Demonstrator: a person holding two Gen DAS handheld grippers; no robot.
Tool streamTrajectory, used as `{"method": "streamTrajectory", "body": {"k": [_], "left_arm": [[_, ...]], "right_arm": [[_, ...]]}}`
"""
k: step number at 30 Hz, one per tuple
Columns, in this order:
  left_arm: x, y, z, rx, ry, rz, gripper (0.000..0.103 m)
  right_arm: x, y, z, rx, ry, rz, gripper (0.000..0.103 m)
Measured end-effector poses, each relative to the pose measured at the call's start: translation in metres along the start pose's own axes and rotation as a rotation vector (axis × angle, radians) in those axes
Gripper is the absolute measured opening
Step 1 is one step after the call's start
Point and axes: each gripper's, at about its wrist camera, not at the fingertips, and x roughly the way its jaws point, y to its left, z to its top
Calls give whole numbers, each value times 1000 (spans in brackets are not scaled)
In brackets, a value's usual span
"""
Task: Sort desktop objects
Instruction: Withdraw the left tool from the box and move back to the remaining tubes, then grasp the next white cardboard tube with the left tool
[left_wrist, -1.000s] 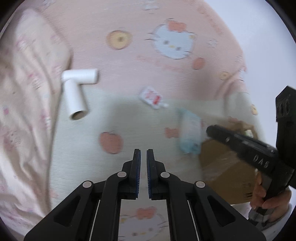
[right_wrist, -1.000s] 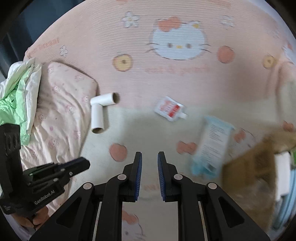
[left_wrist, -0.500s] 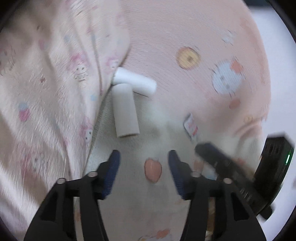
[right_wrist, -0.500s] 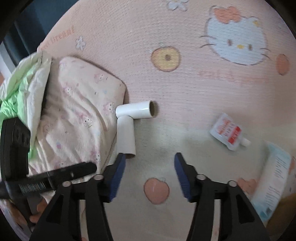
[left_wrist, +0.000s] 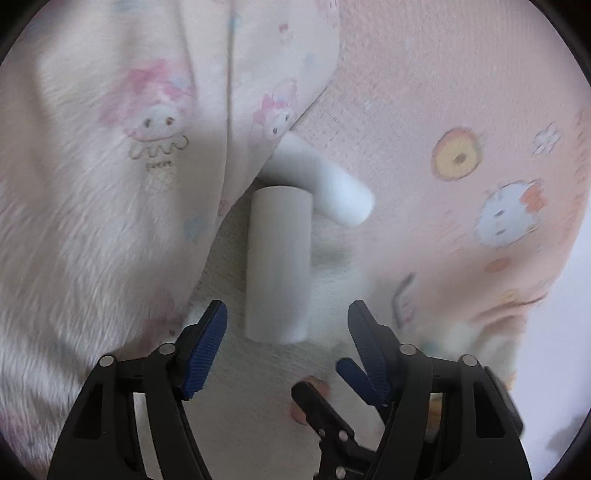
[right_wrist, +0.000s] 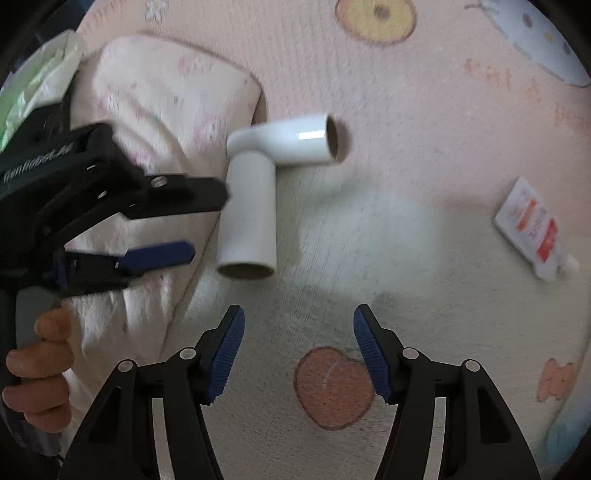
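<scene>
**Both tools closing in on the paper tubes: collision and snag risk**

Both tools have dropped toward the two white tubes since the earlier frames, and their jaws have just been opening from shut. We now see the left tool (left_wrist: 286, 321) wide, with the near end of the upright tube (left_wrist: 277, 266) just ahead of the gap and nothing pressed by the pads. The right tool (right_wrist: 299, 328) stands apart at a middling width, empty, over the bed cover (right_wrist: 406, 240). The tubes lie on that cover in an L, touching; the second tube (right_wrist: 291, 144) runs toward 2 o'clock from the first.

Hazards we judge from here:
- The pillow (left_wrist: 110, 203) edge sits at 9 o'clock of the tube; the left-hand finger may catch fabric.
- Closing on one tube may nudge its neighbour and roll it away.
- Thin cardboard may crush under a hard squeeze.
- The tools crowd each other, so contact between them is possible.
</scene>
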Motion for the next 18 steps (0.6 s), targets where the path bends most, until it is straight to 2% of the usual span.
{"method": "streamTrajectory", "body": {"k": [1,2,3,5,8,11,14,17,18], "left_arm": [[4,0,0,1,2,27,59],[8,0,1,-2,8,54,48],[11,0,1,-3,16,63,43],[12,-2,0,-9,15,37,37],[11,-5,-5,14,13,50,37],[16,-12,-13,40,53,26,36],[16,-15,-27,75,69,19,35],[19,-21,-37,90,79,-3,31],[20,-21,-40,95,80,-5,29]], "right_arm": [[3,1,-1,-5,10,3,59],[4,1,-1,-7,11,6,59],[5,1,-1,-6,12,10,59],[5,2,-1,-4,13,23,60],[4,2,0,-3,2,40,61],[4,2,2,5,-7,60,64],[6,0,1,11,-8,82,64],[7,-1,-4,1,-3,98,64],[7,-2,-7,0,1,92,60]]}}
